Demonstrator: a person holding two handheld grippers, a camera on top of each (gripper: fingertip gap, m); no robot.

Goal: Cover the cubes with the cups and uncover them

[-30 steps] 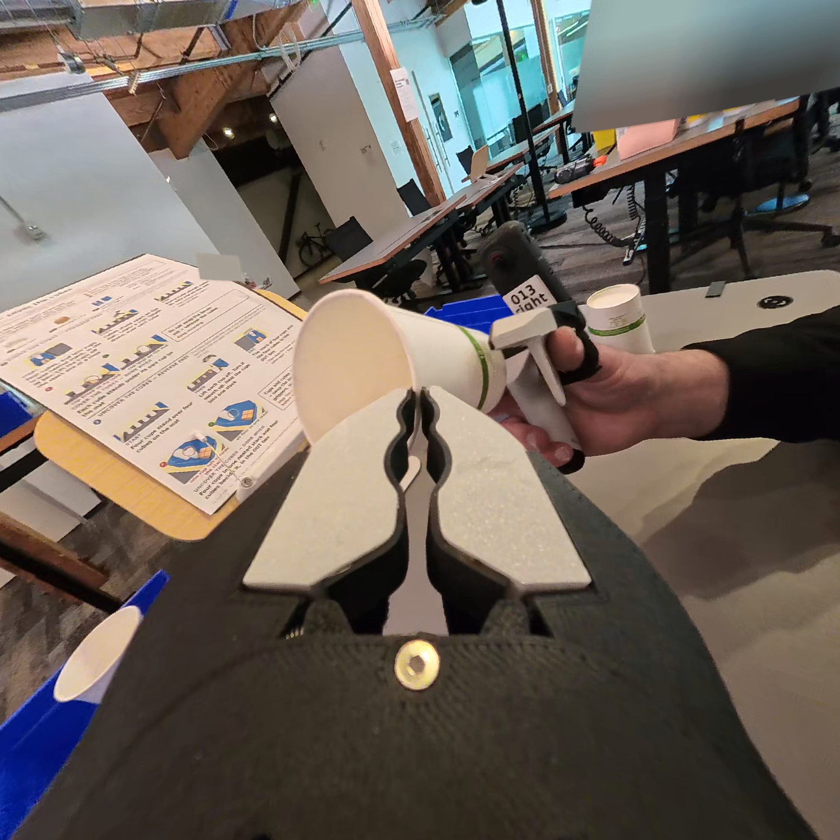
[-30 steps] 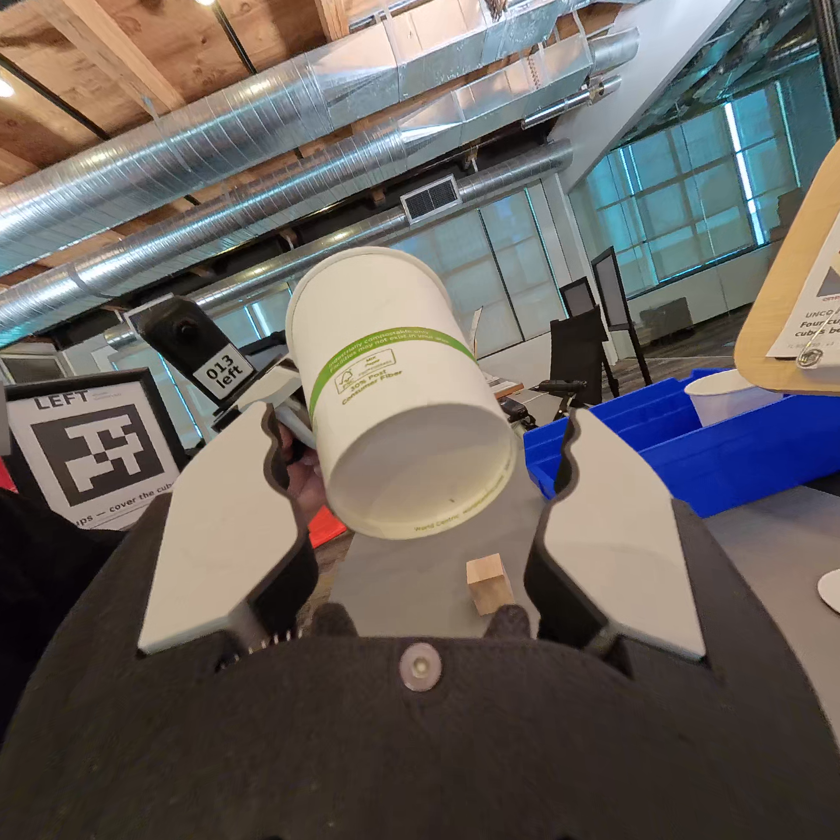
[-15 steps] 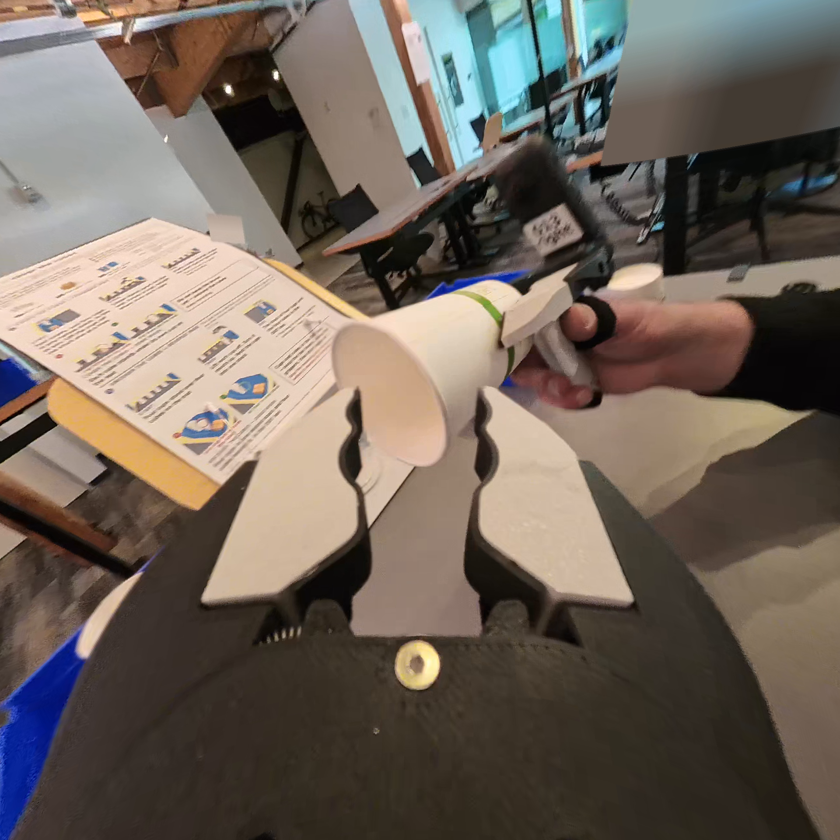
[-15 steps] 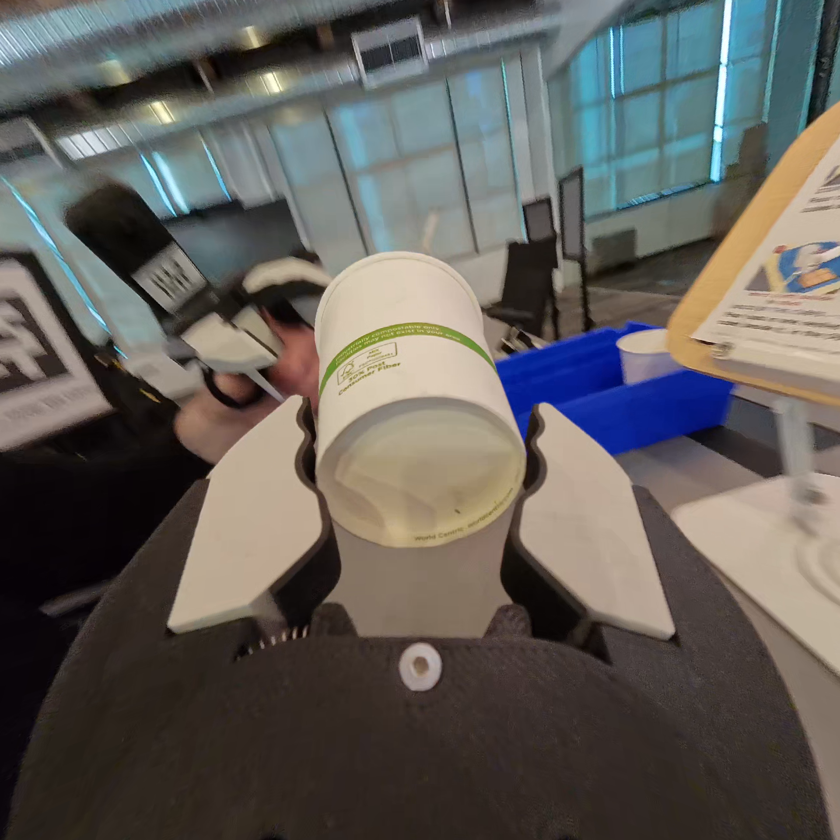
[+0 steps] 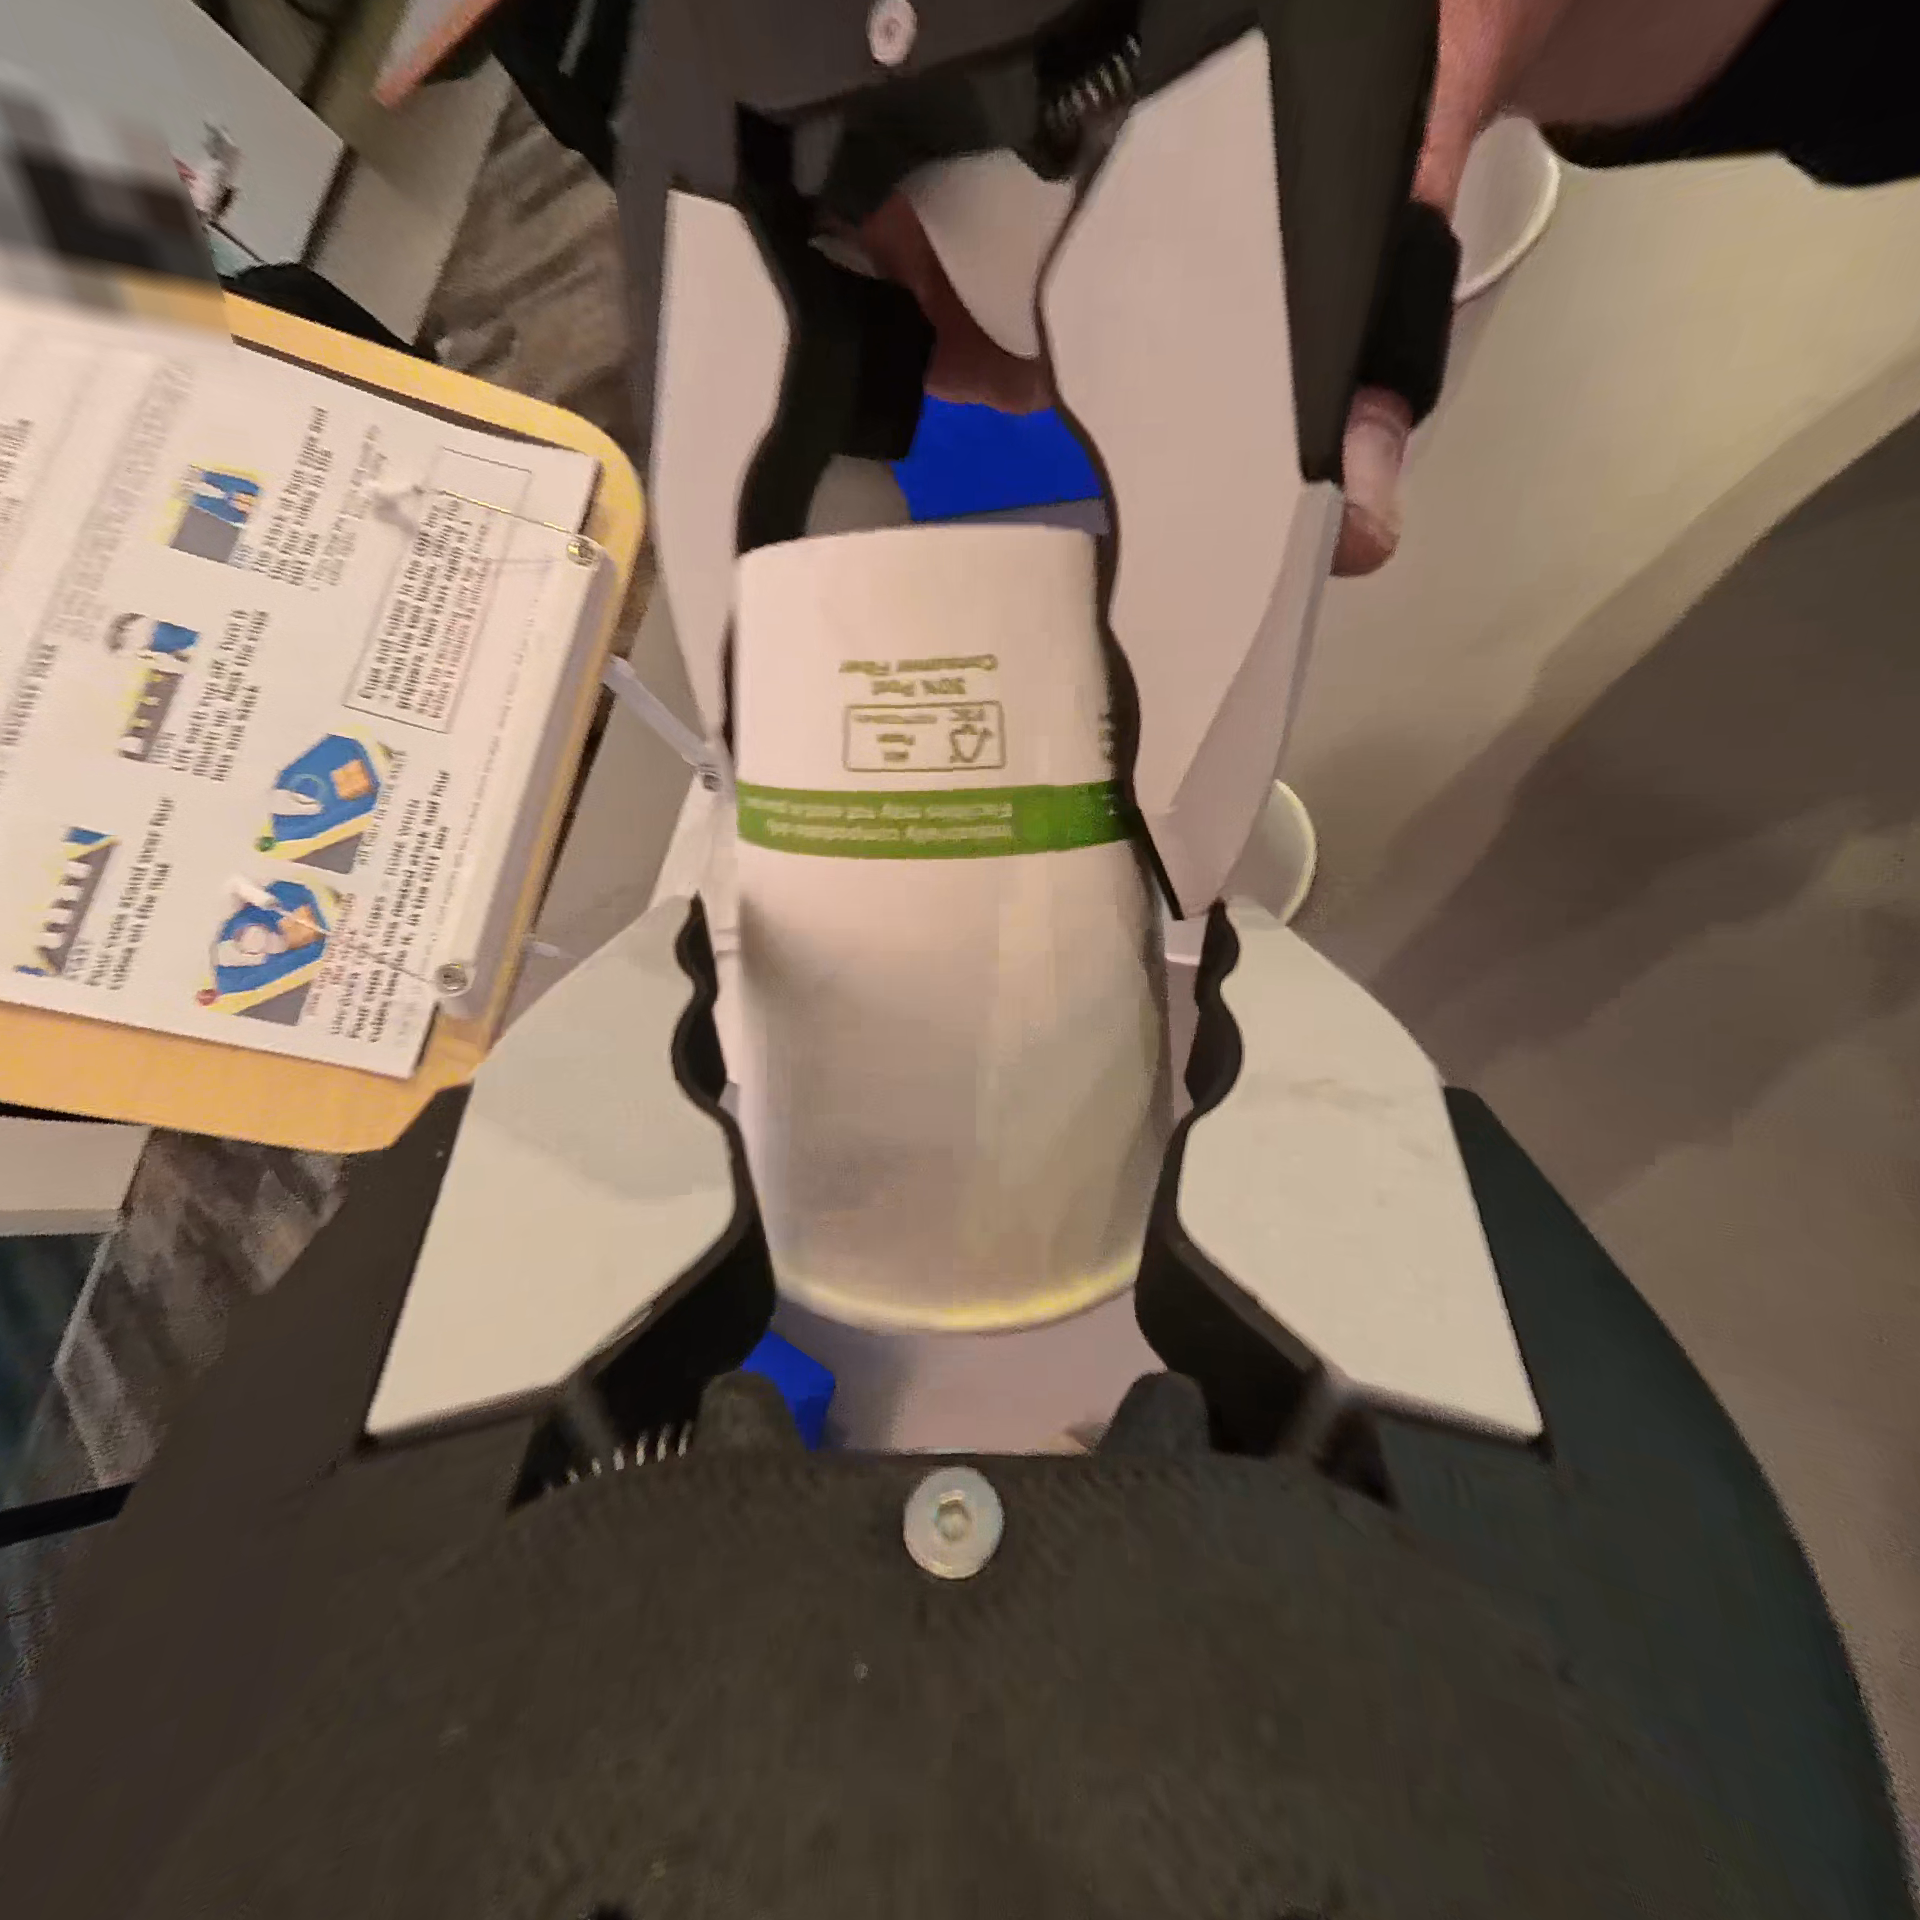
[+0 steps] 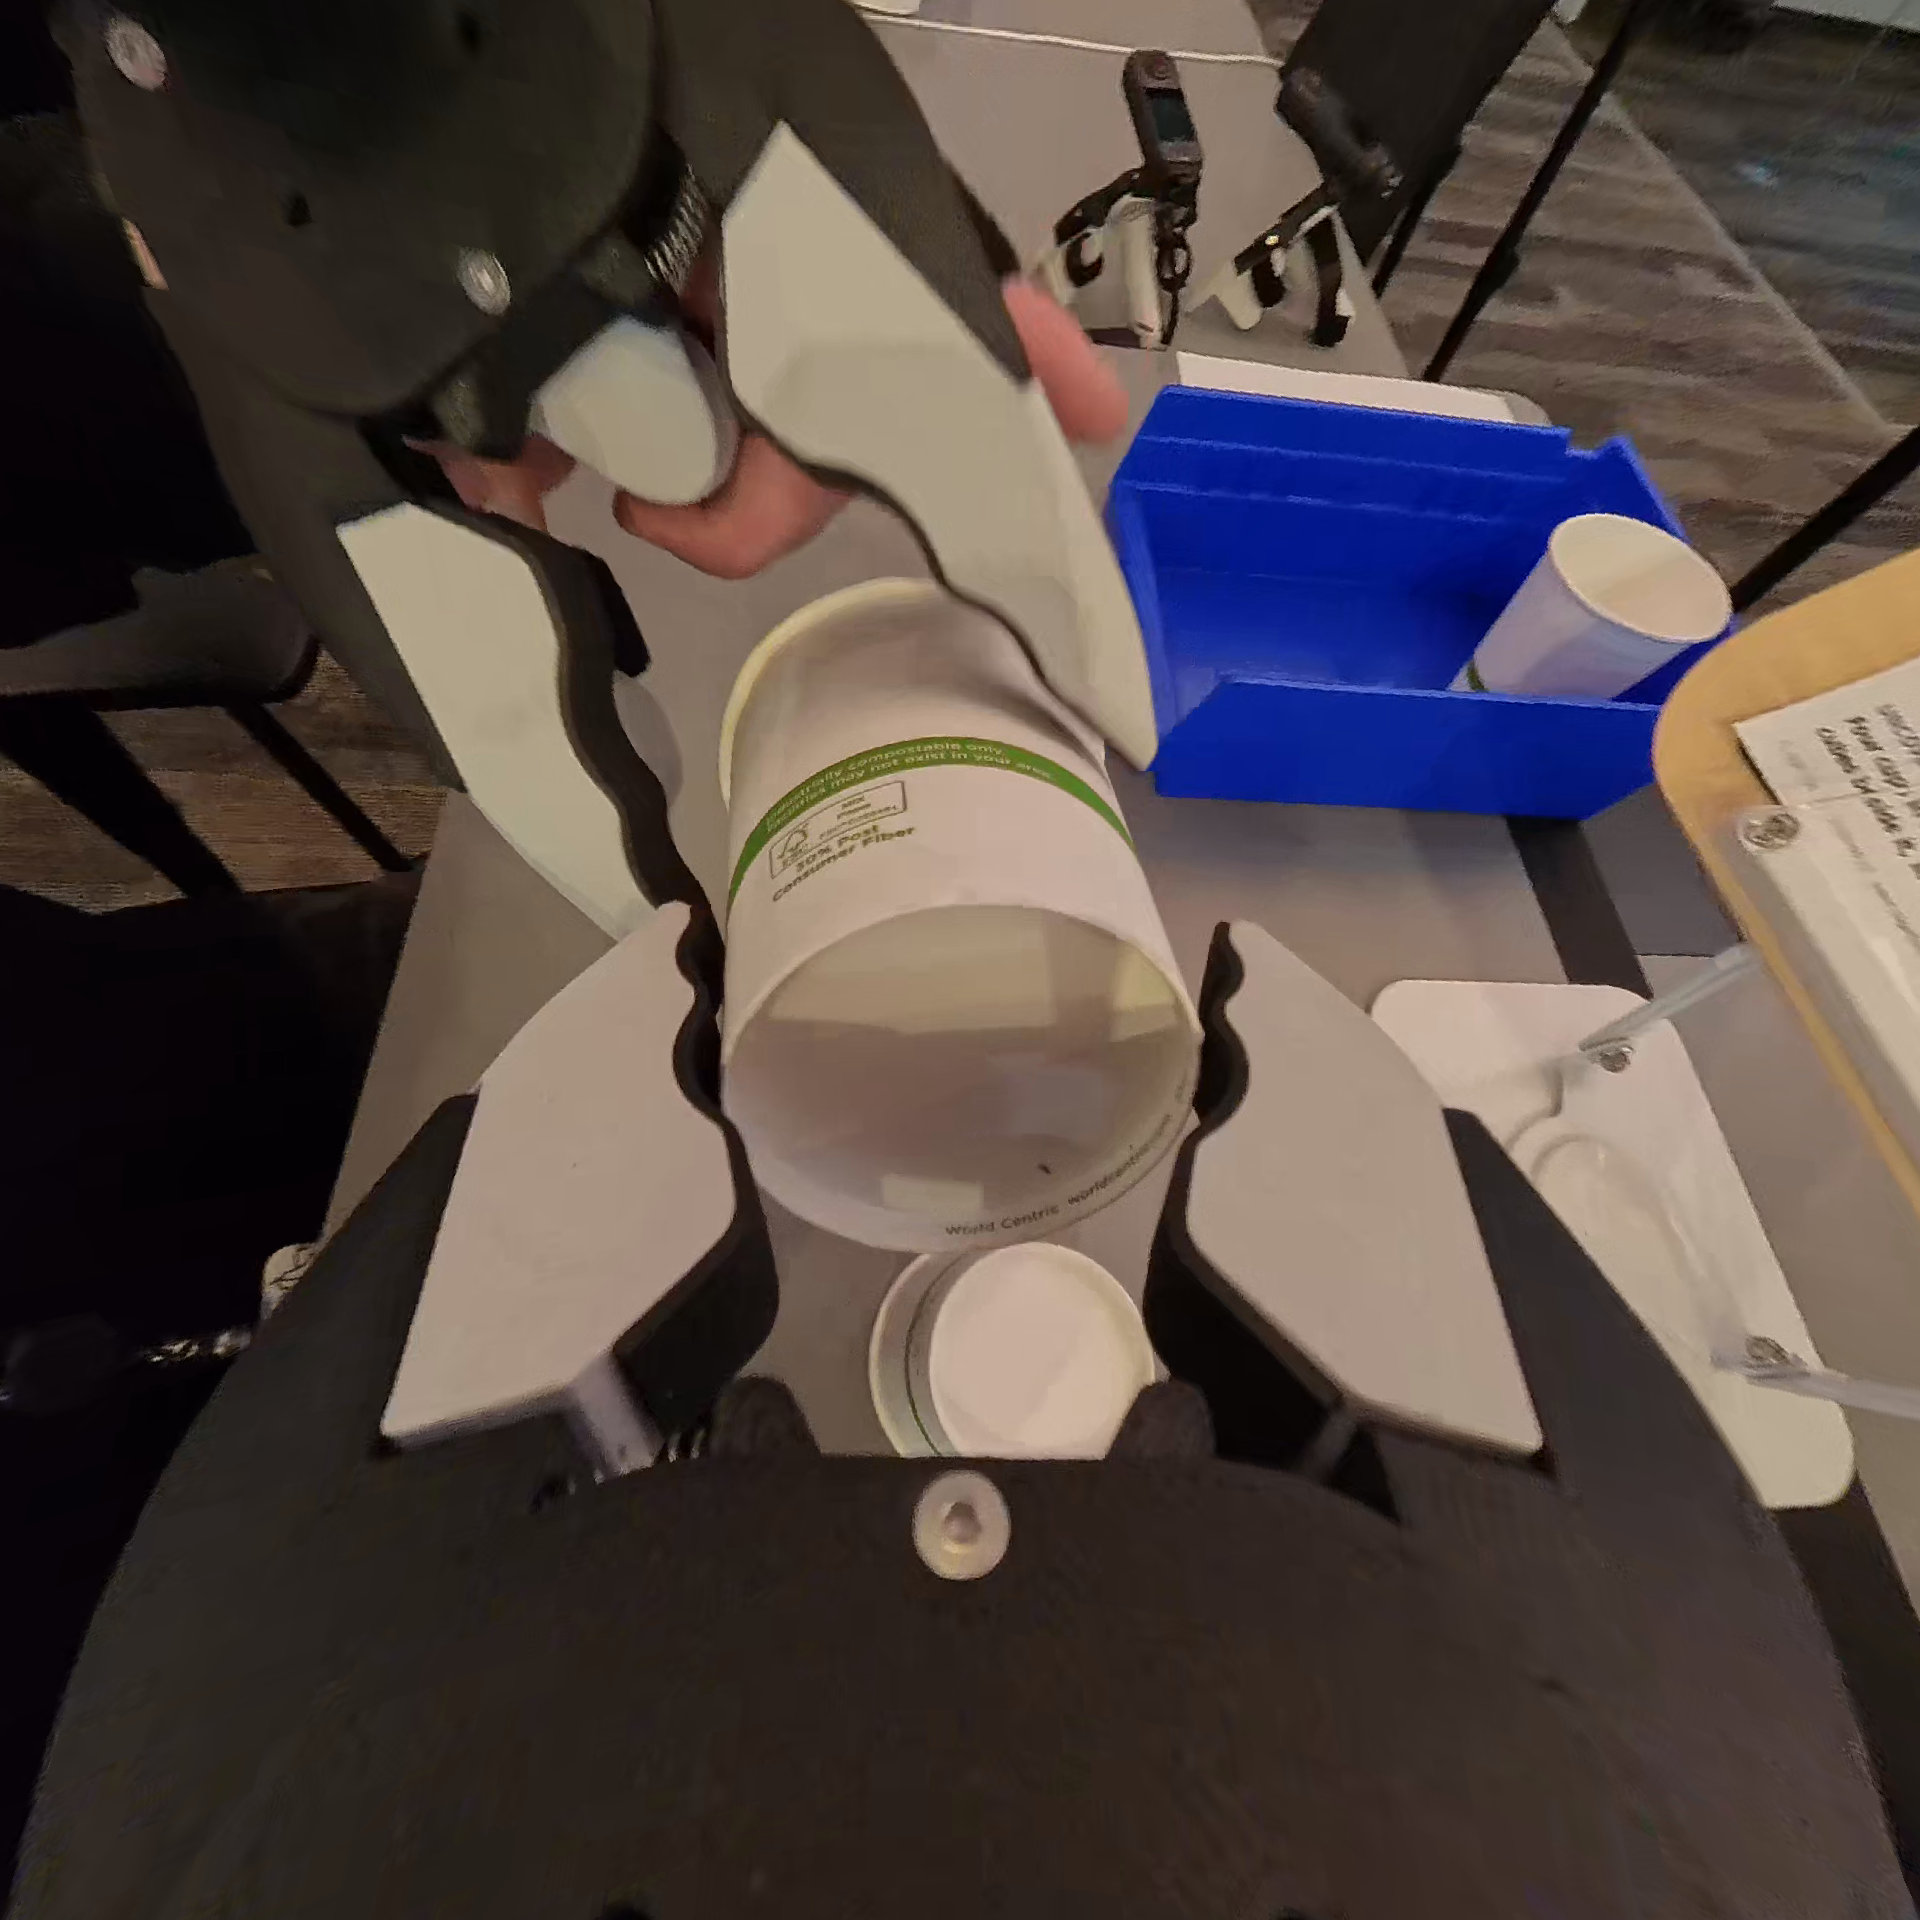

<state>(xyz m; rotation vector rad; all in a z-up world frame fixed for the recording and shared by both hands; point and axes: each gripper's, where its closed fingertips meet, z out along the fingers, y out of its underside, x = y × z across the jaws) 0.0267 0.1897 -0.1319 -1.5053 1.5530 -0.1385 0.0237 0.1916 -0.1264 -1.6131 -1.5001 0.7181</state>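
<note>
A white paper cup with a green band (image 5: pixel 940 997) lies between both grippers. My right gripper (image 6: pixel 951 925) is shut on its base end (image 6: pixel 966 1060), with the rim pointing away and down towards the table. It also shows from the top in the left wrist view (image 5: pixel 956 842). My left gripper (image 5: pixel 951 914) is open and straddles the rim end; a small gap shows beside one finger in the right wrist view (image 6: pixel 878 836). An upside-down cup (image 6: pixel 1013 1351) stands on the grey table just below. No cube is in view.
A blue bin (image 6: pixel 1351 748) at the far right holds a lying cup (image 6: pixel 1600 613). A clipboard with an instruction sheet (image 5: pixel 312 727) stands on a white base plate (image 6: pixel 1610 1195). More white cups (image 5: pixel 1294 852) stand on the table. Spare grippers (image 6: pixel 1164 187) lie at the back.
My left gripper let go of the cup's rim and opened wide around the cup. My right gripper closed on the base end. Both grippers tipped down towards the table.
</note>
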